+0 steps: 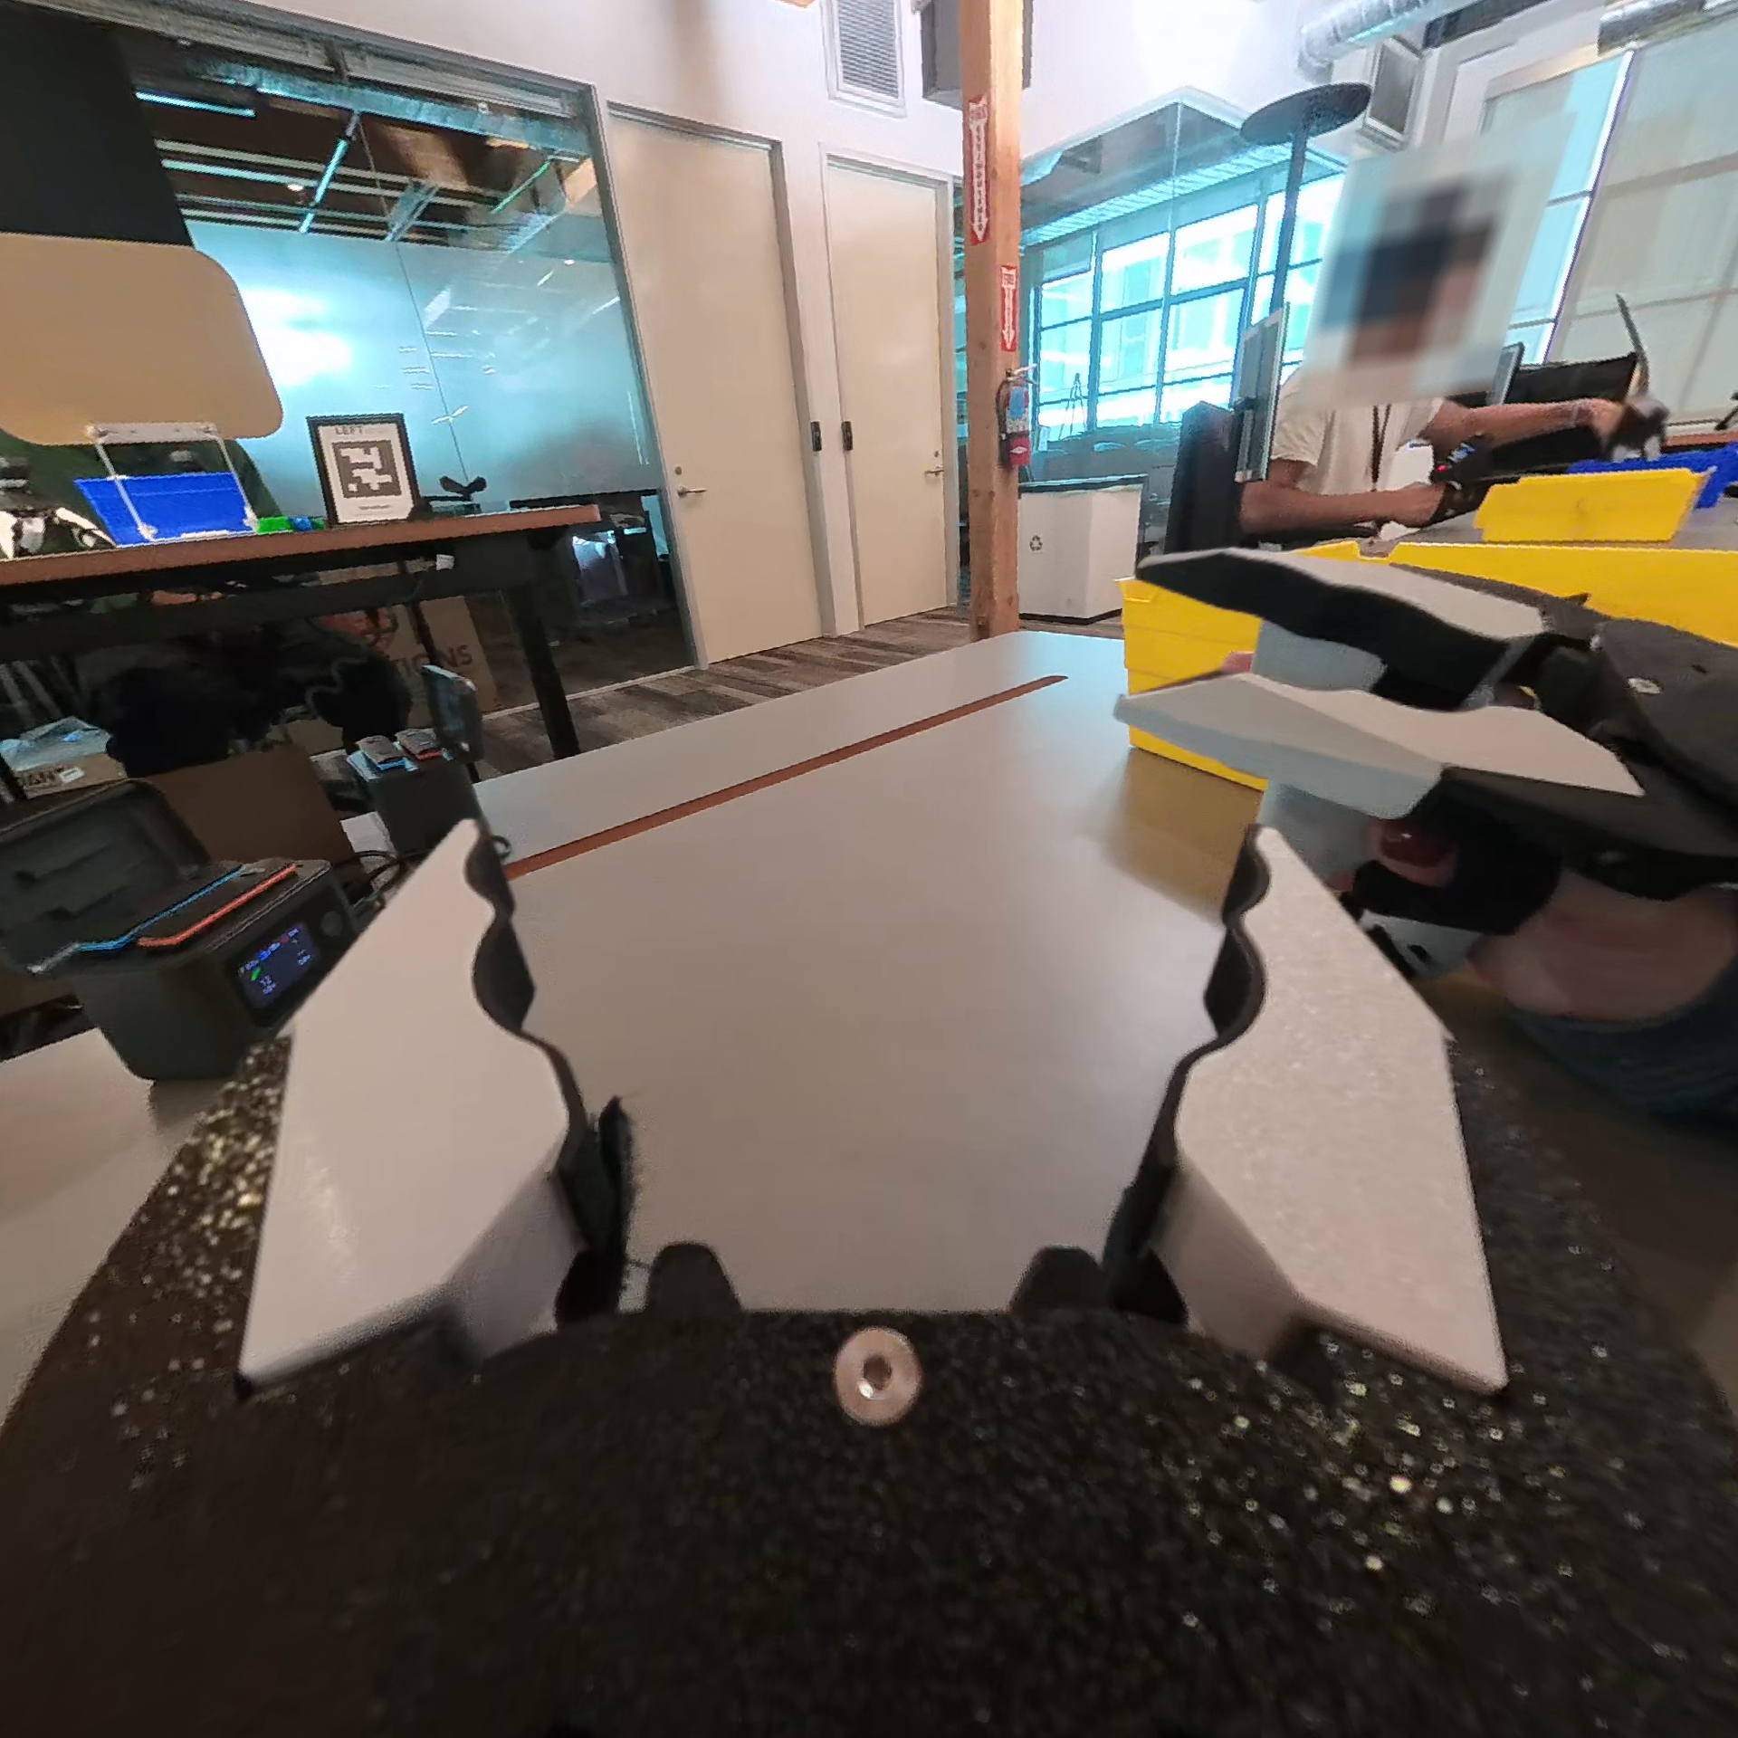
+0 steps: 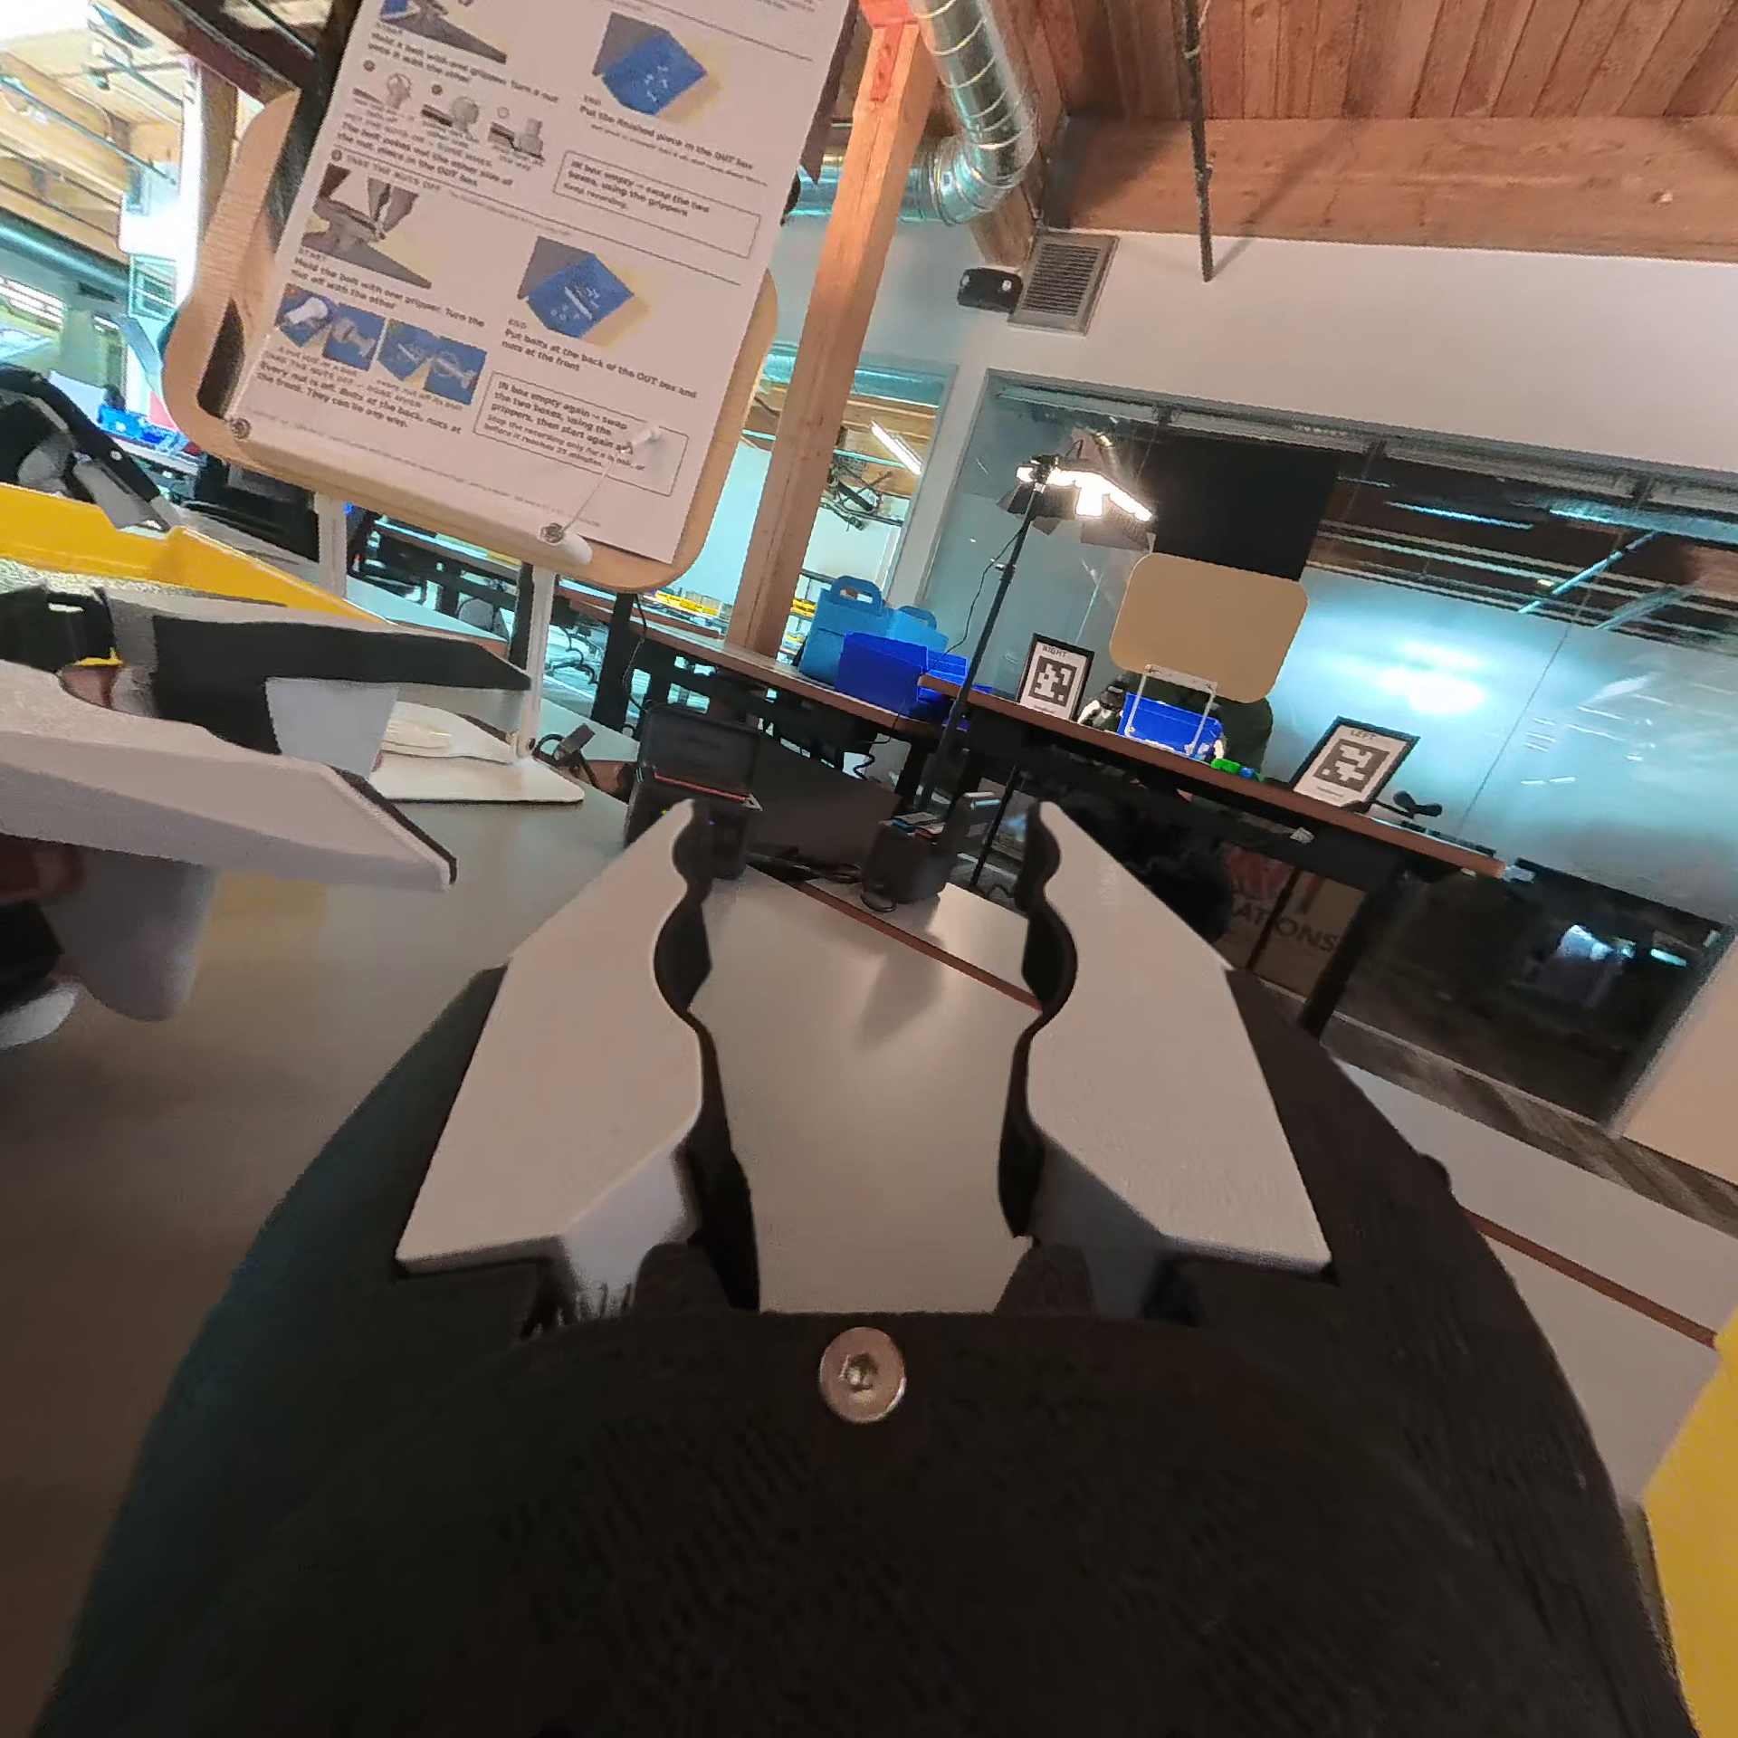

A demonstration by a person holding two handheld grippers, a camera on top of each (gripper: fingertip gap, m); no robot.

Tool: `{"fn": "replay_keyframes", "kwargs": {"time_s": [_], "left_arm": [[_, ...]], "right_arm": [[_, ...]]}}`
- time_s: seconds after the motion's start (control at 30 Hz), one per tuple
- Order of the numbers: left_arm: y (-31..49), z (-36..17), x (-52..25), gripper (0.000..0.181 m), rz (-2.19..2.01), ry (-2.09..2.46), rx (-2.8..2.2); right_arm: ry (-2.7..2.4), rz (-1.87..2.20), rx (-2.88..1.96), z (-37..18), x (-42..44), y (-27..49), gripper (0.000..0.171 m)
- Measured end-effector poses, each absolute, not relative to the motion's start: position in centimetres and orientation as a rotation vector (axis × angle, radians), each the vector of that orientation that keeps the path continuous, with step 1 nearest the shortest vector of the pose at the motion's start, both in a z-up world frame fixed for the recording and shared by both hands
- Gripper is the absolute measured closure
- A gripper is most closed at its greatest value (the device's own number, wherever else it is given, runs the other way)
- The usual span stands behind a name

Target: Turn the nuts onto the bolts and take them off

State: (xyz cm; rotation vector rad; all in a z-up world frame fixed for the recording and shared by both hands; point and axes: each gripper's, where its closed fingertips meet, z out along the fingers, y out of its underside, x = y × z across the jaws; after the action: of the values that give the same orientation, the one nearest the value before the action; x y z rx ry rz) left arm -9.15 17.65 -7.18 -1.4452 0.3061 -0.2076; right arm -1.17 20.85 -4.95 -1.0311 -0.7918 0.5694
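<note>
1. Nuts and bolts: we see none in either view; our guess is they lie in the yellow bin point(image 1: 1185, 649).
2. Left gripper point(image 1: 870, 950) gapes wide, empty, over the table point(image 1: 846, 1082); right gripper point(image 2: 861, 903) is apart too, also empty.
3. We should steer both down into the bin, then pinch a bolt squarely by its head.
4. Writing: an instruction sheet point(image 2: 527, 235) and framed marker cards point(image 1: 362, 467) carry print; we leave it unread.
</note>
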Motion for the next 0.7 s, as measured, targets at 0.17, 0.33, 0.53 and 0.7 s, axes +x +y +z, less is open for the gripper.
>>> {"fn": "replay_keyframes", "kwargs": {"time_s": [0.17,0.33,0.53,0.7], "left_arm": [[17.6,-6.8,-9.5,0.024,-0.187,0.287,-1.422],[17.4,-6.2,-9.5,0.023,-0.146,0.291,-1.366],[17.0,-5.5,-9.6,0.023,-0.105,0.295,-1.325],[15.3,-3.6,-8.3,0.026,-0.086,0.348,-1.325]], "right_arm": [[-0.836,0.529,-1.008,-5.1,-1.8,20.4,0.086],[-0.829,0.531,-1.008,-5.0,-1.7,20.4,0.086],[-0.843,0.528,-1.023,-5.4,-1.8,20.6,0.086],[-0.855,0.531,-1.027,-5.6,-1.9,20.5,0.085]]}}
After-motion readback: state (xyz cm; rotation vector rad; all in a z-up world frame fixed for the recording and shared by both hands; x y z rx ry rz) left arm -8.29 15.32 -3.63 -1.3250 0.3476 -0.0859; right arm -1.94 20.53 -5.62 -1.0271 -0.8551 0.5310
